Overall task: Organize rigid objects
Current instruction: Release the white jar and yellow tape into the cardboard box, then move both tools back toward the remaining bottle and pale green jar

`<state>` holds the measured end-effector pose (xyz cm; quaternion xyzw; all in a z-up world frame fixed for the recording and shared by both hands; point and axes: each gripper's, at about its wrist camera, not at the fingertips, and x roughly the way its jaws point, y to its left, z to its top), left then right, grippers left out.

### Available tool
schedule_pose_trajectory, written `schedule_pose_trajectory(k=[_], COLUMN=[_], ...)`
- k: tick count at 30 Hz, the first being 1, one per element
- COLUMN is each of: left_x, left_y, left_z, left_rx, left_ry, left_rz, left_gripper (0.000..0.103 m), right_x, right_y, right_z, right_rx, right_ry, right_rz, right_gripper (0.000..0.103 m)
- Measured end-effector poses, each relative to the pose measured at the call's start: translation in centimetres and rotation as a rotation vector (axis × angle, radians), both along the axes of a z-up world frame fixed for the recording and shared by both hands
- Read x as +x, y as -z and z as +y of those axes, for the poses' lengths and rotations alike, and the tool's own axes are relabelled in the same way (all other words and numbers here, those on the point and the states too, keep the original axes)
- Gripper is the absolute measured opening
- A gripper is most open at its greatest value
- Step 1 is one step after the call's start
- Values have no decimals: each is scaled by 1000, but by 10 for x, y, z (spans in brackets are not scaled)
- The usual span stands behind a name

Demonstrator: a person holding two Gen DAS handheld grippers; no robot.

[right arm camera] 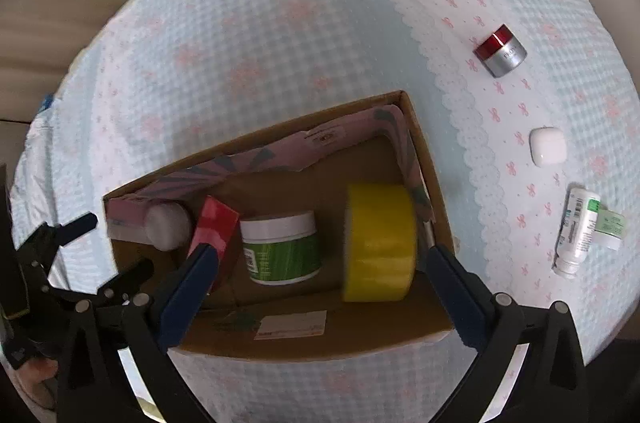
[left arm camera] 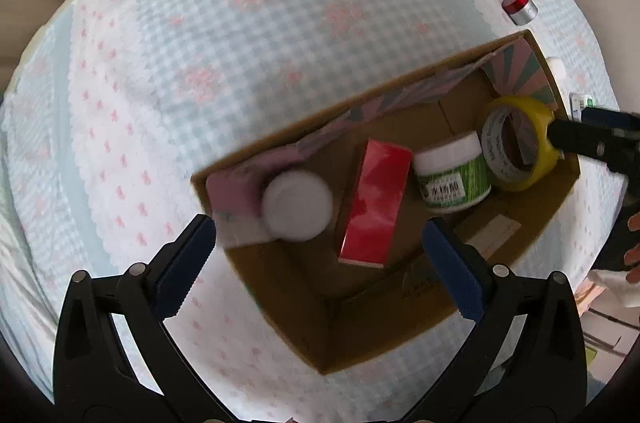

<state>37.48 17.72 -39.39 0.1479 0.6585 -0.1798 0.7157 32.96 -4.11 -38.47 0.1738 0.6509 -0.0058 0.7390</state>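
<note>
An open cardboard box [left arm camera: 360, 311] [right arm camera: 424, 151] sits on the checked tablecloth. Inside stand a white-capped bottle [left arm camera: 296, 199] [right arm camera: 168, 225], a red box [left arm camera: 376, 207] [right arm camera: 214, 223], a green jar with a white lid [left arm camera: 454, 171] [right arm camera: 282, 247] and a yellow tape roll [left arm camera: 520, 143] [right arm camera: 378, 243]. My left gripper [left arm camera: 320, 263] is open and empty over the box's near end. My right gripper [right arm camera: 320, 287] is open and empty just above the box, with the tape roll between its fingers' spread; its black finger [left arm camera: 576, 139] touches the roll in the left wrist view.
On the cloth right of the box lie a red-and-silver jar [right arm camera: 502, 53] [left arm camera: 520, 7], a white earbud case [right arm camera: 548, 146] and a small white labelled bottle [right arm camera: 580, 229]. The table edge curves round behind, with a beige sofa beyond.
</note>
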Motion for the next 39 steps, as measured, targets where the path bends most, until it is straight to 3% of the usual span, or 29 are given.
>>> schedule_pose_trajectory(k=[10, 27, 39], left_x=[-23, -108, -169], left_y=[-22, -106, -164], left_z=[14, 43, 21], left_rx=[-3, -97, -156], left_ry=[-91, -221, -184], left_rz=[-11, -139, -277], left_gripper=[103, 103, 103], right_x=[-19, -94, -154], right_y=[-22, -103, -161], right_z=[-2, 10, -14], right_rx=[7, -19, -81], right_ry=[13, 10, 63], right_rz=[-54, -190, -267], right_gripper=[103, 103, 103])
